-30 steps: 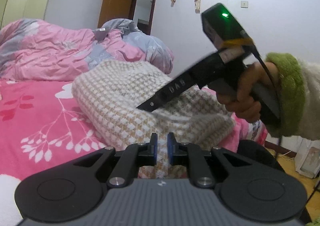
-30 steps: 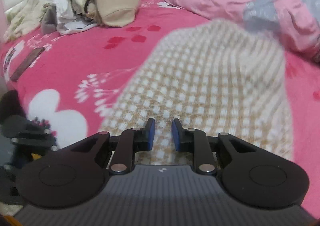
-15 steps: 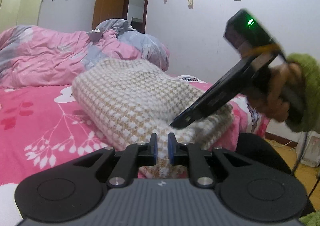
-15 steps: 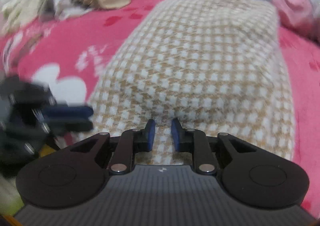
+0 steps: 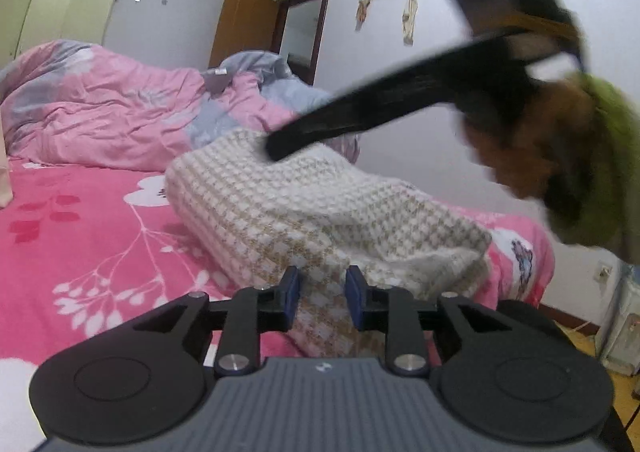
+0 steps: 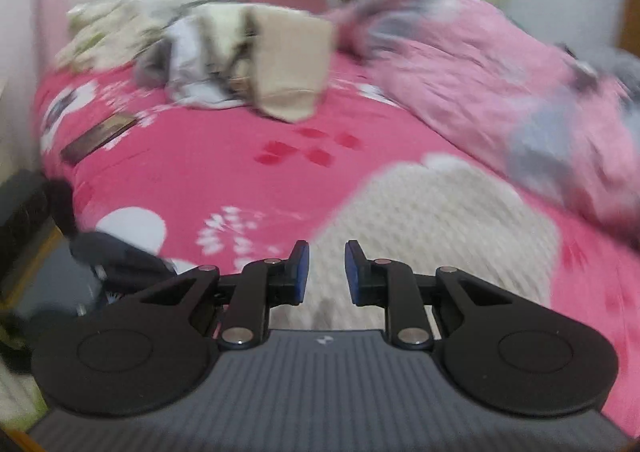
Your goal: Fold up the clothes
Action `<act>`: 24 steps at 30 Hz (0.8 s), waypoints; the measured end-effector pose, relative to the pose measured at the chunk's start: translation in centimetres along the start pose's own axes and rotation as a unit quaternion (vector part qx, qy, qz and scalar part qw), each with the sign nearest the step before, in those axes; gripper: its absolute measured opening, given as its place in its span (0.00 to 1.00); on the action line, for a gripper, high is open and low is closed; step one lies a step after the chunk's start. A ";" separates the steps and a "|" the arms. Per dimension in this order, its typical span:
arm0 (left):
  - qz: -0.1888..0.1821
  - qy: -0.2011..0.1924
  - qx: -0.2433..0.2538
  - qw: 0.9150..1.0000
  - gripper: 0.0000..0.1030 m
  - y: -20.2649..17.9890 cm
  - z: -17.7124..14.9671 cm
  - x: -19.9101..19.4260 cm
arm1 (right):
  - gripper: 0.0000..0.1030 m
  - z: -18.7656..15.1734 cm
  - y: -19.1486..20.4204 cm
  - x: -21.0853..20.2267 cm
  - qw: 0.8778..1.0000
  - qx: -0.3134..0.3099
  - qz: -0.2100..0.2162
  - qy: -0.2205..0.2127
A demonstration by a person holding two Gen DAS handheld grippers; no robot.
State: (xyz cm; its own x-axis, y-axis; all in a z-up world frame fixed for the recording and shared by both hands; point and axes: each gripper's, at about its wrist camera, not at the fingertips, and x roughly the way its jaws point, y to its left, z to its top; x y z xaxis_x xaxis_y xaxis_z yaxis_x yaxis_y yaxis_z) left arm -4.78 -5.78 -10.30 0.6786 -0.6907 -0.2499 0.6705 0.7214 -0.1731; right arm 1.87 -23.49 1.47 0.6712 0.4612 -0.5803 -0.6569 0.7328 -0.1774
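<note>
Pink floral bedsheet carried the checked knit garment in a thick folded bundle near the bed's edge; my left gripper and right gripper were both spread, pinching nothing, unsorted clothes pile still unfolded.

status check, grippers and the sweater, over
Left gripper open, near edge of checked sweater between its fingers. Right gripper open above it. Sweater folded on pink bedsheet. Nothing blocking.

Open stretch of pink floral bedsheet left of the folded houndstooth garment. Hemmed in behind by the rumpled pink duvet, by a clothes heap near the headboard, perhaps a phone at the edge.
</note>
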 end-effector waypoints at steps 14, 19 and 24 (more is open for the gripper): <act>-0.024 -0.012 -0.011 1.000 0.25 0.5 -0.5 0.4 | 0.10 6.9 0.1 17.4 0.906 -0.354 0.046 0.226; -0.026 -0.011 -0.013 1.000 0.25 0.7 -0.4 0.4 | 0.00 8.5 -2.3 18.8 0.929 -0.295 -0.032 0.220; -0.025 -0.010 -0.009 1.000 0.25 0.7 -0.4 0.4 | 0.18 10.1 -4.6 20.1 0.943 -0.232 -0.111 0.212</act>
State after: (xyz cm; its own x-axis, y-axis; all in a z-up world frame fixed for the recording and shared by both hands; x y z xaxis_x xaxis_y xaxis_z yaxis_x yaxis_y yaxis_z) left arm -4.18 -5.55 -10.93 0.6503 -0.7265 -0.2220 0.6984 0.6867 -0.2017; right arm 21.91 -12.54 -1.35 0.6762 0.0086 -0.7367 -0.6627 0.4441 -0.6030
